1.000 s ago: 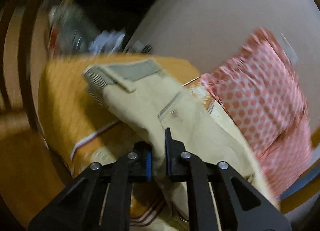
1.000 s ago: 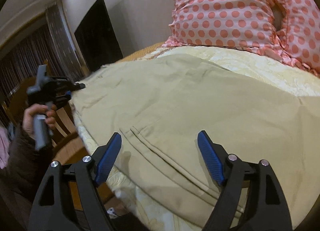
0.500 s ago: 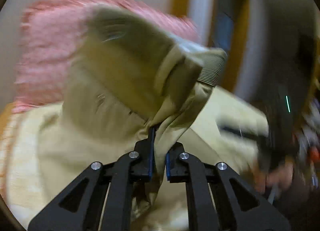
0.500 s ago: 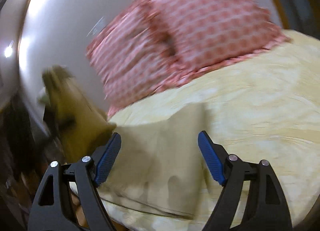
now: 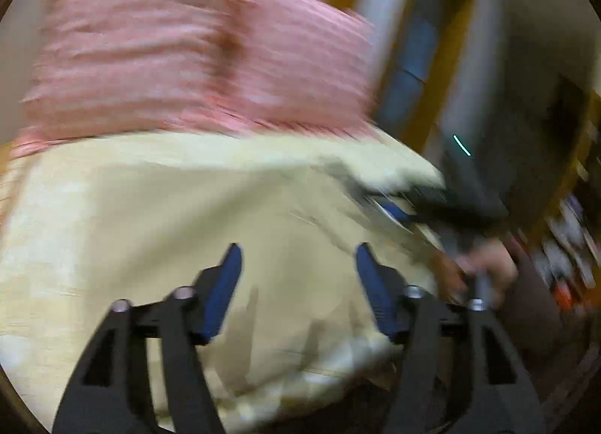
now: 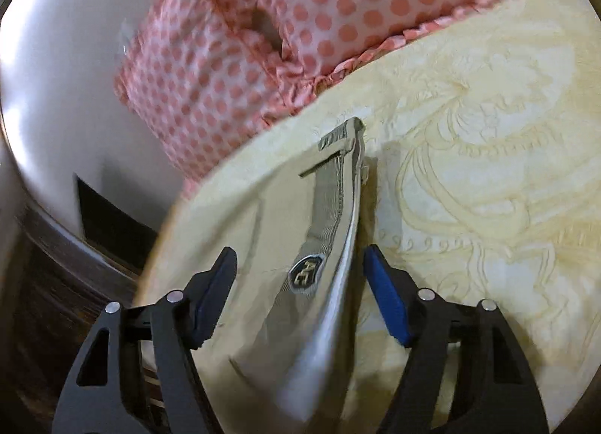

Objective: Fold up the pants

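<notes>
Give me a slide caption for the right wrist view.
Open right gripper poised over the waistband of beige pants on a cream bedspread.

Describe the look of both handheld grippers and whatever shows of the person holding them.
Both the left gripper and the right gripper have matte black skeletal frames with triangular cut-outs, silver round pivot screws and ribbed blue finger pads. No cables show. In the left wrist view the person's right hand is blurred: bare skin, wrapped round a grey handle, with a dark sleeve behind.
</notes>
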Tool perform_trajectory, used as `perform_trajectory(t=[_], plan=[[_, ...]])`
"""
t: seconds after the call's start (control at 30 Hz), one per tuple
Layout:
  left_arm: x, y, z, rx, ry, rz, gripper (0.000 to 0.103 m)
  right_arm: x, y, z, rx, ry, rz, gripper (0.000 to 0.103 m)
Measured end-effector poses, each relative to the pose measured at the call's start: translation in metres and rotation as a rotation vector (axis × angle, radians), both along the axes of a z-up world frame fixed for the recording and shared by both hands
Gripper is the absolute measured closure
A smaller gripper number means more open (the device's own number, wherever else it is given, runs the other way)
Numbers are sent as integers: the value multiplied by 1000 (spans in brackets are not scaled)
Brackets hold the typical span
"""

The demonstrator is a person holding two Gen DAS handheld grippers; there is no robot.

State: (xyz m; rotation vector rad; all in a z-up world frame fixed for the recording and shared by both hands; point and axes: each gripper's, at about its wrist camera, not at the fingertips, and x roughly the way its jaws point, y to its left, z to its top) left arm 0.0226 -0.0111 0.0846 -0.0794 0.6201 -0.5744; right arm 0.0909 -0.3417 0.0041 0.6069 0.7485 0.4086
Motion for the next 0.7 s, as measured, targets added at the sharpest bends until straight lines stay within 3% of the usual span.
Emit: perform_trajectory(t=[0.03, 0.07, 0.1, 0.17, 0.23, 0.33, 0.47, 0.53, 0.63, 0.7], plan=[[19, 24, 2, -6, 21, 105, 37, 4, 2, -1, -16, 7, 7, 43], [28, 37, 0, -16, 43, 150, 38, 9, 5, -3, -30, 14, 18, 44], [47, 58, -6, -44, 106, 205, 38, 11, 7, -4, -44, 11, 22, 52], [77, 86, -21, -97, 240, 253, 39, 13, 9, -3, -74, -2, 35, 55], [94, 96, -33, -106, 315, 251, 39, 12, 12, 1, -107, -35, 59, 67], [111, 92, -46, -85, 383, 218, 39, 15, 17, 0, -157, -46, 68, 67], [124, 79, -45, -72, 421, 136, 19, 29, 13, -7, -105, 2, 99, 66], [131, 73, -46, -77, 438, 102, 19, 31, 14, -5, -112, -3, 136, 78], [147, 73, -51, -73, 467, 112, 81, 35, 9, -2, -47, -6, 201, 87], [157, 79, -51, -129, 497, 83, 90, 40, 5, 2, 2, -17, 224, 89]])
